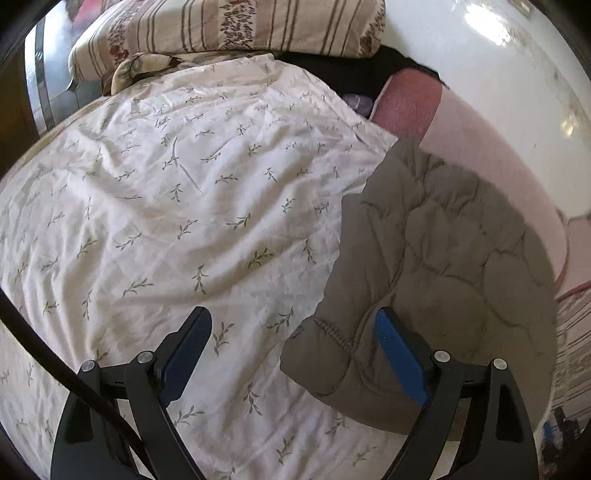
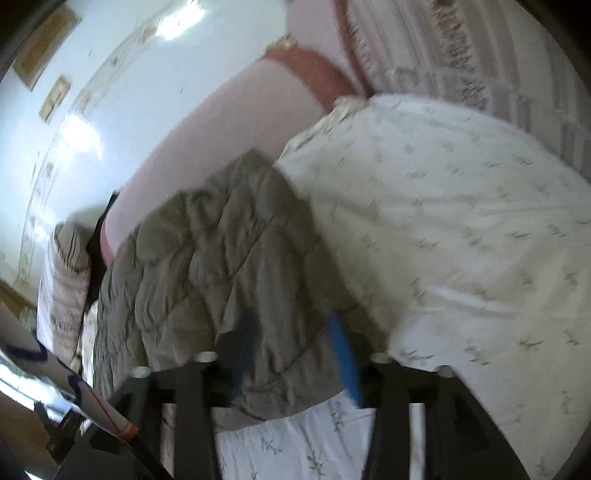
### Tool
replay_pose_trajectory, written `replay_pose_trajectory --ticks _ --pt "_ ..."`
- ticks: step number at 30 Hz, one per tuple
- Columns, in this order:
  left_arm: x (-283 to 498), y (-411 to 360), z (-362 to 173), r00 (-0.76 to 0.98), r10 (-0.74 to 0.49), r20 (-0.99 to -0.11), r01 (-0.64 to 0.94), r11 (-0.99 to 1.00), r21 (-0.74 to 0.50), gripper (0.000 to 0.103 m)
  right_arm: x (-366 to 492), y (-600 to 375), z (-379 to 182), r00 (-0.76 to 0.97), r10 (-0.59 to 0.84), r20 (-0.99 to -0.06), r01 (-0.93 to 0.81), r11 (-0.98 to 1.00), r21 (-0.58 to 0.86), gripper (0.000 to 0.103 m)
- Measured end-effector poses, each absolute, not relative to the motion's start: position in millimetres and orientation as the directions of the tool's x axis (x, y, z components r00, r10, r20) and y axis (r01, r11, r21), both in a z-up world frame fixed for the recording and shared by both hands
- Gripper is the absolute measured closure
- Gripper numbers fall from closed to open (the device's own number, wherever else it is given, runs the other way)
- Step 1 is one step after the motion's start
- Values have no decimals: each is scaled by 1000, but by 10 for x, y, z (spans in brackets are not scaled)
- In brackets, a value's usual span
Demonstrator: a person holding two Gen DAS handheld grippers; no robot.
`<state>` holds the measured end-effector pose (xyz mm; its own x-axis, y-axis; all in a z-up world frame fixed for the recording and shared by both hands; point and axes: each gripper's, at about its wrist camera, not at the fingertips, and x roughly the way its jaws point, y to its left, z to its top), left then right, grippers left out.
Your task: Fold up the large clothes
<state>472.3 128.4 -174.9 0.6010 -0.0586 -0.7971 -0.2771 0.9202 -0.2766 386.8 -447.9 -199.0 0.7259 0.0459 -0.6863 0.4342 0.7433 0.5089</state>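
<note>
A grey-brown quilted jacket (image 1: 436,258) lies folded on the right side of a bed covered by a white leaf-print sheet (image 1: 177,206). My left gripper (image 1: 291,325) is open just above the bed; its right blue pad rests over the jacket's near edge, its left pad over the sheet. In the right wrist view the jacket (image 2: 207,266) lies at the left of the sheet (image 2: 443,221). My right gripper (image 2: 291,332) hangs over the jacket's near end with its jaws apart and jacket fabric between them. This view is blurred.
A striped floral pillow (image 1: 229,33) lies at the head of the bed, with dark cloth beside it. A pink bed side (image 1: 480,147) drops to a shiny white floor (image 1: 498,66). A striped cover (image 2: 461,55) lies at the far end in the right wrist view.
</note>
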Motion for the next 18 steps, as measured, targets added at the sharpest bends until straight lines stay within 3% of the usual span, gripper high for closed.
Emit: replay_pose_trajectory --ticks 1,7,18 --pt "4714 1305 -1756 599 -85 -797 -274 913 -303 13 3809 -4541 -1988 732 31 -681 454 722 521 30" --pt "4668 1387 -1897 553 -228 -802 -283 853 -438 14 3657 -4809 -2222 721 117 -683 510 579 636 30" --pt "4637 1350 -2068 554 -379 -741 -311 732 -607 14 3669 -4849 -2585 742 276 -611 498 384 778 29"
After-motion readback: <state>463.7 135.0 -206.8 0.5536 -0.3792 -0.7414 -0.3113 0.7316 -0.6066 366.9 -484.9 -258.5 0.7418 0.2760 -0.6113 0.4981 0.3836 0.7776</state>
